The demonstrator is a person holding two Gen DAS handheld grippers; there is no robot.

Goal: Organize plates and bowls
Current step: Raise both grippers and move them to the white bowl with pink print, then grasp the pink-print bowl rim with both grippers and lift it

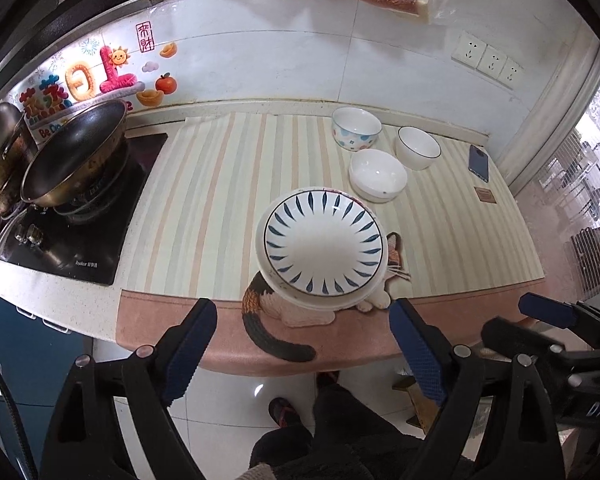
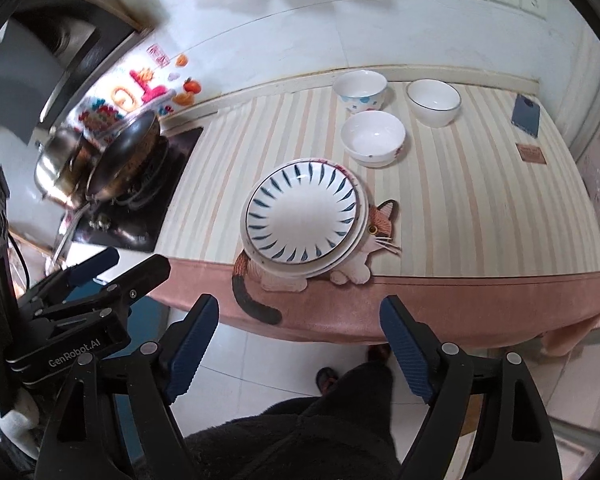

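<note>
The plates look gathered already: a blue-leaf plate (image 1: 324, 240) tops a small stack (image 2: 342, 258) sitting on the cat picture of the striped mat (image 1: 220, 184) covering the table. Behind that stack, three bowls stand apart, unstacked: a dotted bowl (image 1: 356, 127), a blue-rimmed bowl (image 1: 418, 147), a plain white bowl (image 1: 378, 174). Nesting them seems left to do. Both the left gripper (image 1: 304, 344) and the right gripper (image 2: 300, 336) hang short of the stack, fingers spread, empty. Only the right view shows red marks on the near bowl.
</note>
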